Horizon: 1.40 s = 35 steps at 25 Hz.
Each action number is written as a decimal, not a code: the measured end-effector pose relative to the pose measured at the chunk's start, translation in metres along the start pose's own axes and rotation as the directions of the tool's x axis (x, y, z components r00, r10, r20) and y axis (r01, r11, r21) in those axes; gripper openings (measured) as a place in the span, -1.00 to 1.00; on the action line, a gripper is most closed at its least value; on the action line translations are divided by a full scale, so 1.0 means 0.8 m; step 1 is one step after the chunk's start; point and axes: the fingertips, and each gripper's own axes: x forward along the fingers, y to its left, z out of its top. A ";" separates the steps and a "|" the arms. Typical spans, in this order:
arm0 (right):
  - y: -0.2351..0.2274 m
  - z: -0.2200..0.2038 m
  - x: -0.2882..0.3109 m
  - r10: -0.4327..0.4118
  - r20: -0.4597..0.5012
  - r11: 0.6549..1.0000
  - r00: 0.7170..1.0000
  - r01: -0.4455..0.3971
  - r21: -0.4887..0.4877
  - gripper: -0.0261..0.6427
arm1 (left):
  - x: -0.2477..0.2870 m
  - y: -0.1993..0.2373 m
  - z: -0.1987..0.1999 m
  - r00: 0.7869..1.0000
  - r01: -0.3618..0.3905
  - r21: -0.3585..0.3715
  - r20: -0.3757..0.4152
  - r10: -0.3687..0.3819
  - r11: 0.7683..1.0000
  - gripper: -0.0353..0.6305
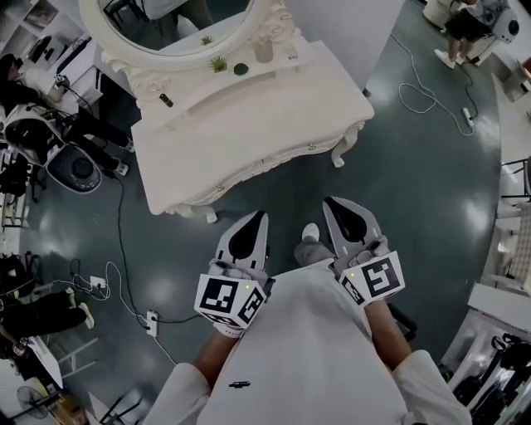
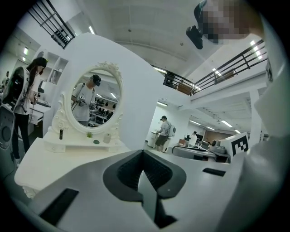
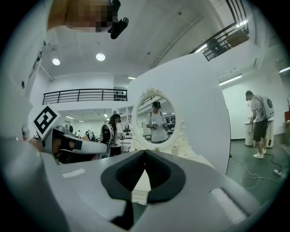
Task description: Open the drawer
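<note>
A white dressing table (image 1: pixel 249 124) with an oval mirror (image 1: pixel 178 25) stands ahead of me on the dark floor. Its curved front (image 1: pixel 265 162) faces me and carries a small knob (image 1: pixel 220 188); the drawer's outline is too faint to make out. Both grippers hover over the floor, short of the table and apart from it. My left gripper (image 1: pixel 260 215) is shut with nothing in it, pointing at the table's front. My right gripper (image 1: pixel 330 202) is likewise shut and holds nothing. The left gripper view shows the left gripper (image 2: pixel 142 152) below the mirror (image 2: pixel 95 102). The right gripper (image 3: pixel 145 152) points at the mirror (image 3: pixel 157 122).
On the table's shelf stand a small plant (image 1: pixel 218 64), a pale bottle (image 1: pixel 264 50) and a dark little bottle (image 1: pixel 166 100). Cables and a power strip (image 1: pixel 151 322) lie on the floor at the left, near round equipment (image 1: pixel 75 168). A white cable (image 1: pixel 423 95) and a person (image 1: pixel 465 29) are at the far right.
</note>
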 end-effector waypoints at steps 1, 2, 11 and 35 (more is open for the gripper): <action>-0.013 0.004 0.007 0.007 0.003 1.000 1.000 -0.007 0.003 -0.89 | 0.015 -0.001 0.004 1.000 -0.005 0.001 0.000 0.005 1.000 -0.87; -0.026 0.008 0.014 0.016 0.007 1.000 1.000 -0.016 0.005 -0.89 | 0.029 -0.002 0.009 1.000 -0.011 0.002 0.001 0.011 1.000 -0.87; -0.118 0.032 0.076 0.096 0.016 0.995 0.995 -0.096 0.008 -0.89 | 0.139 0.003 0.044 0.995 -0.095 0.016 0.009 0.095 0.995 -0.87; -0.190 -0.009 0.083 0.039 -0.024 0.997 0.999 -0.038 0.061 -0.89 | 0.203 -0.006 0.009 0.992 -0.098 0.022 -0.083 0.100 0.995 -0.87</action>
